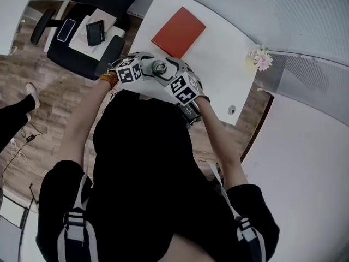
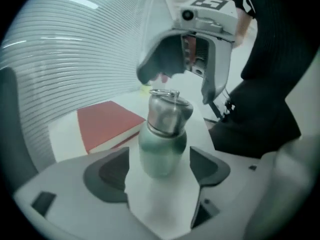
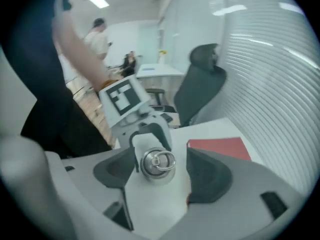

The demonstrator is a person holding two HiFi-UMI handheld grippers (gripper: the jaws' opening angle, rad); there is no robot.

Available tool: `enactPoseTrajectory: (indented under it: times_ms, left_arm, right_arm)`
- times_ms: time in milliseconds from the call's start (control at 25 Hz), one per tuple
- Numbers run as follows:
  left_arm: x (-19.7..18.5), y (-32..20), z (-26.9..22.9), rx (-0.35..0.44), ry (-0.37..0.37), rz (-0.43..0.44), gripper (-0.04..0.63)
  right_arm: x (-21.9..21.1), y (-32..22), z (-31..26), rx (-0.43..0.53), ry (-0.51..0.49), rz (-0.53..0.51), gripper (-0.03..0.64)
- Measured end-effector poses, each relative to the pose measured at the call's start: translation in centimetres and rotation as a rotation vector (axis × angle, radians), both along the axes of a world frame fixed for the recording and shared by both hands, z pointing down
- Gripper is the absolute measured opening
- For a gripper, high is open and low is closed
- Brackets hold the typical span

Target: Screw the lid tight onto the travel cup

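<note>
Standing upright on the white counter (image 1: 218,64), the travel cup (image 2: 161,149) has its long axis vertical, and the coming move hangs on that: the body must be pinned from the side while the lid (image 3: 158,163) is turned about the same upright line. The left gripper (image 2: 159,166) comes at the cup from the side on a downward slant. The green body sits between its jaws with a gap on each side, so this gripper is spread and grasping nothing. The right gripper (image 3: 160,169) looks steeply down from above. The steel lid with its ring lies between its jaws, nearer the one at that view's left, with no squeeze to be seen, so this gripper is released too. In the head view the two grippers face each other across the cup, near the counter's edge closest to the person, both about equally close. The lid already sits on the cup's mouth, but how far it is threaded cannot be told. A red book (image 1: 178,31) lies well behind the cup, out of the way. Judging from this, the left gripper should clench on the body and the right on the lid, then twist
</note>
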State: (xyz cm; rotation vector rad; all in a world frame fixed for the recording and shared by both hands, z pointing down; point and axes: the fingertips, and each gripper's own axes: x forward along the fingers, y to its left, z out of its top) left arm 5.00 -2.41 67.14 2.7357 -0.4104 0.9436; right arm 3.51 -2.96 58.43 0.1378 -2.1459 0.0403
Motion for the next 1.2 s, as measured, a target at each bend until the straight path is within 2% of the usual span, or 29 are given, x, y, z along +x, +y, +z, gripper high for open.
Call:
enactPoseTrajectory:
  times_ms: [80, 120, 200, 280, 400, 520, 640, 880, 1000, 1080, 1120, 1200]
  left_arm:
    - [0.0, -0.2, 0.0, 0.001, 0.051, -0.16, 0.371]
    - [0.1, -0.3, 0.1, 0.002, 0.067, -0.227, 0.37]
    - [0.5, -0.4, 0.3, 0.005, 0.082, -0.319, 0.37]
    - [1.0, -0.5, 0.4, 0.012, 0.081, -0.349, 0.368]
    - [1.3, -0.4, 0.7, 0.009, 0.073, -0.321, 0.345]
    - [1.2, -0.1, 0.8, -0.011, 0.046, -0.232, 0.344]
    - [1.2, -0.2, 1.0, -0.037, -0.004, -0.081, 0.344]
    - [0.8, 0.2, 1.0, -0.068, -0.174, 0.326, 0.342]
    - [0.6, 0.1, 1.2, -0.065, -0.209, 0.418, 0.345]
    - [0.6, 0.0, 1.0, -0.046, -0.191, 0.393, 0.353]
    - [0.6, -0.1, 0.8, -0.03, -0.173, 0.351, 0.368]
    - [0.3, -0.1, 0.6, 0.003, -0.119, 0.226, 0.371]
  right_arm:
    - [0.5, -1.1, 0.3, -0.022, -0.022, 0.26, 0.328]
    - [0.6, -1.4, 0.6, -0.033, -0.025, 0.351, 0.328]
    - [0.2, -1.3, 1.2, -0.052, -0.021, 0.461, 0.319]
    - [-0.2, -1.1, 1.5, -0.039, 0.015, 0.471, 0.249]
    - [-0.9, -0.7, 1.7, -0.018, 0.075, 0.319, 0.238]
    - [-1.2, -0.1, 1.9, -0.052, 0.116, 0.121, 0.236]
    - [-1.3, 0.4, 1.9, -0.058, 0.147, -0.1, 0.235]
    - [-1.3, 2.2, 2.1, 0.032, 0.253, -0.579, 0.235]
    - [-0.9, 2.8, 2.3, 0.141, 0.284, -0.775, 0.238]
    - [-1.0, 2.6, 2.1, 0.196, 0.25, -0.767, 0.251]
    - [-1.1, 2.2, 1.7, 0.202, 0.213, -0.7, 0.273]
    - [-1.3, 1.1, 0.6, 0.16, 0.119, -0.447, 0.301]
